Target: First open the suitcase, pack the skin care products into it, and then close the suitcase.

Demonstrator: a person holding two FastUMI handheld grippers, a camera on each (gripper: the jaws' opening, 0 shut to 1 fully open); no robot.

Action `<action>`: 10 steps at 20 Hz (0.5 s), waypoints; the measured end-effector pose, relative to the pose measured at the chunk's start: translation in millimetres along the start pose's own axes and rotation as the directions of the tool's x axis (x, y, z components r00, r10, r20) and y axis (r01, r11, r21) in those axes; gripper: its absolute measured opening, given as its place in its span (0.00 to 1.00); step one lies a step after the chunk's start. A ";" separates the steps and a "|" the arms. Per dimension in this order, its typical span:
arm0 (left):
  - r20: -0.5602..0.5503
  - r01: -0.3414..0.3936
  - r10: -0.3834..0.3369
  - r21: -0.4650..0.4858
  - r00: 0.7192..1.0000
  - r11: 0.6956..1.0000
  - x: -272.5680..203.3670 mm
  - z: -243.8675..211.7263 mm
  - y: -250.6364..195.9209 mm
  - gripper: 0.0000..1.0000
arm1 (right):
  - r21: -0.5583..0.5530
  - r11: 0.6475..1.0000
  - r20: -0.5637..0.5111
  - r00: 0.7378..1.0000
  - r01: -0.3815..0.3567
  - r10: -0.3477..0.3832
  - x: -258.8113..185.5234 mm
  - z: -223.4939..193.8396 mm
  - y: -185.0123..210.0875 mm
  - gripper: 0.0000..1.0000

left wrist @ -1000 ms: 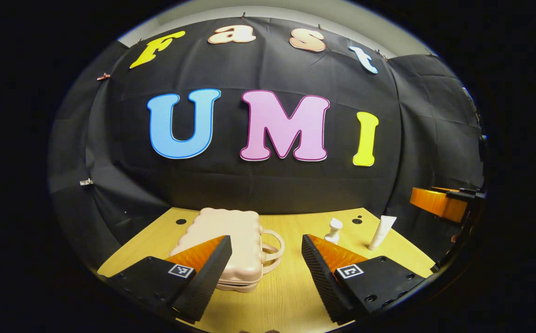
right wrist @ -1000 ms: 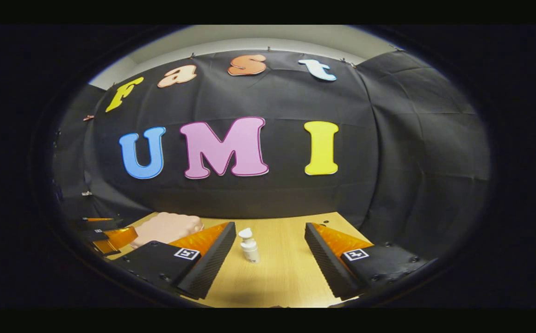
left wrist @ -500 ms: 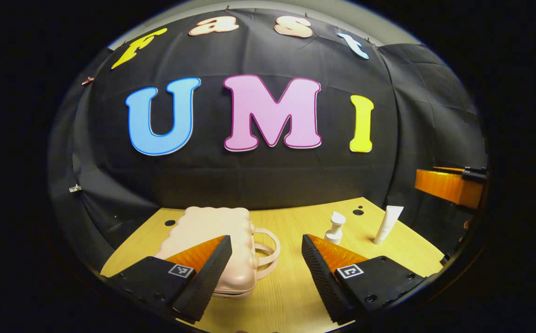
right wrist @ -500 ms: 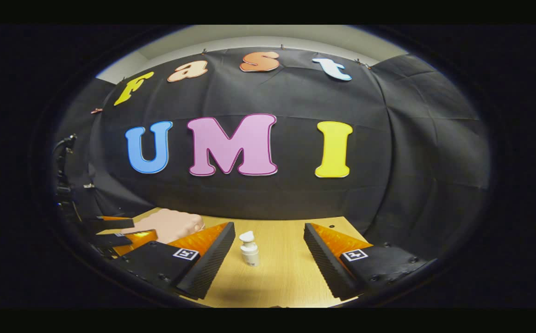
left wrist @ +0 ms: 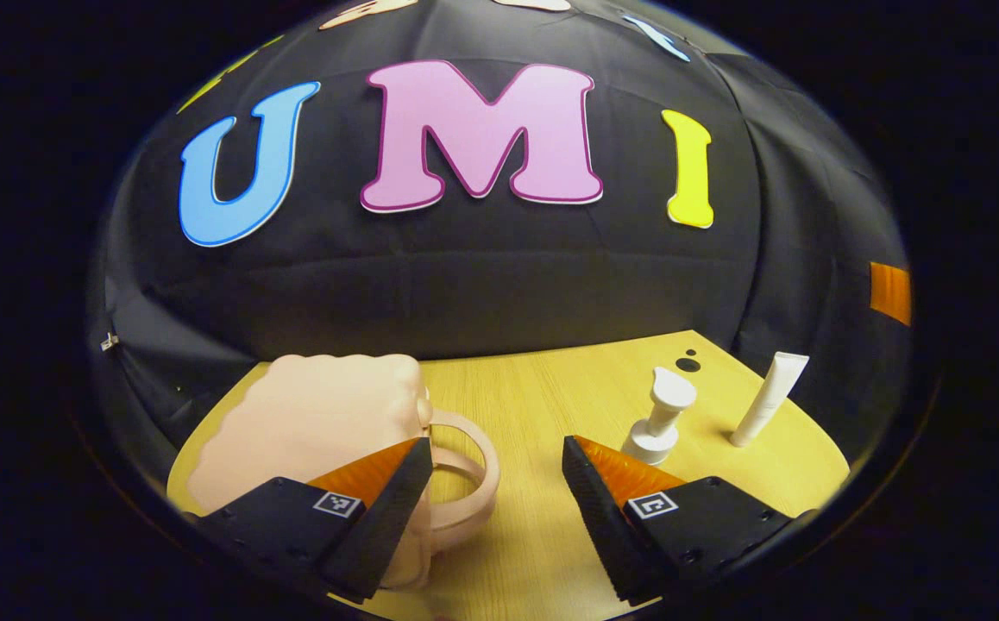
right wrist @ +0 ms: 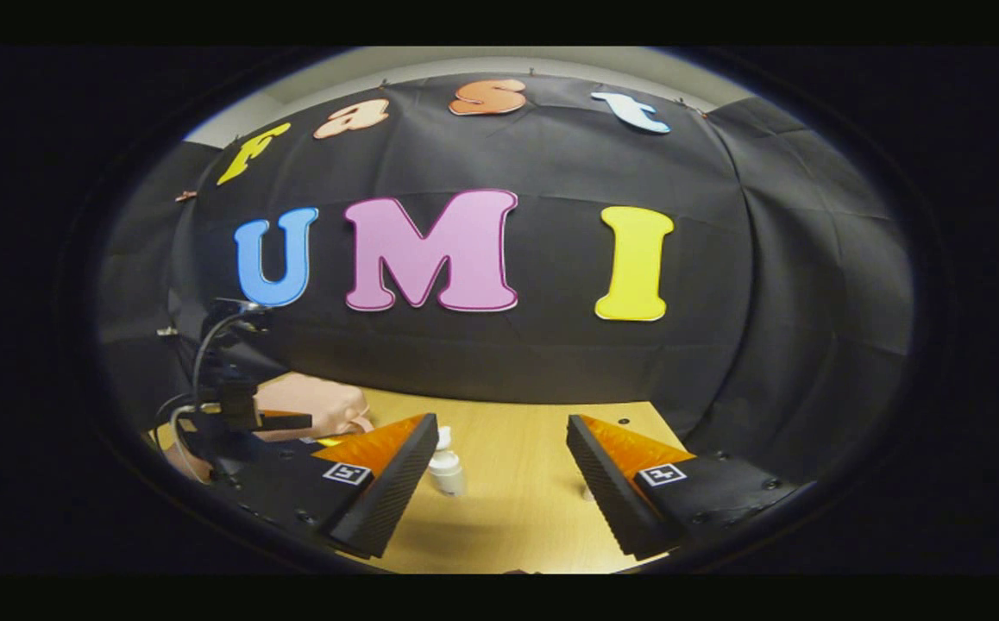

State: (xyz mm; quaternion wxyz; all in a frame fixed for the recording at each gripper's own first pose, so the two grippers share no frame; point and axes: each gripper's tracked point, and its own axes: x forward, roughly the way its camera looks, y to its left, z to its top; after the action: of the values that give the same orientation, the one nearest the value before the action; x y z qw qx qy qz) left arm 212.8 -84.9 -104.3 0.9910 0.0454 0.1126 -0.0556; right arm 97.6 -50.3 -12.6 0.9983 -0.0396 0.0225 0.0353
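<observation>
A closed pale pink suitcase (left wrist: 318, 418) lies flat on the wooden table (left wrist: 534, 397), its loop handle (left wrist: 469, 474) pointing right. My left gripper (left wrist: 495, 448) is open and hangs just above the handle side, with one finger in front of the suitcase's edge. A white pump bottle (left wrist: 659, 423) and a white tube (left wrist: 767, 397) stand upright to the right. In the right gripper view my right gripper (right wrist: 501, 423) is open over the table, the pump bottle (right wrist: 446, 466) sits close to its left finger, and the suitcase (right wrist: 318, 401) lies beyond the left gripper (right wrist: 232, 423).
Black cloth walls close the table off at the back and sides. Small dark holes (left wrist: 687, 362) mark the table near its back right corner. A piece of the right gripper (left wrist: 889, 291) shows at the far right of the left gripper view.
My left gripper has moved forward and down to the suitcase's handle side, so the suitcase looks larger. The right gripper shifted a little; the bottle now sits nearer its left finger.
</observation>
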 end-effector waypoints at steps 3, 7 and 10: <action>-0.067 -0.006 0.009 0.041 0.998 0.999 40.7 -19.6 -5.7 0.94 | 0.010 1.000 -0.032 0.999 0.001 -0.001 8.3 -13.9 -14.7 0.96; -0.191 -0.079 0.087 0.051 0.978 0.996 78.0 -50.8 -3.3 0.92 | 0.022 0.999 -0.057 0.998 0.027 -0.026 14.0 -26.8 -32.0 0.96; -0.244 -0.137 0.142 0.036 0.959 0.990 94.4 -65.2 3.9 0.81 | 0.002 0.999 -0.040 0.998 0.040 -0.040 16.0 -30.9 -41.9 0.96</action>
State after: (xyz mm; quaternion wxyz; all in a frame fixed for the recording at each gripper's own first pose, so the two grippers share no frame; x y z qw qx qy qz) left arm 290.5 -83.8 -188.9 0.9704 0.0692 0.2308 0.0194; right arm 115.2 -93.4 -40.9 0.9982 -0.0394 0.0418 0.0143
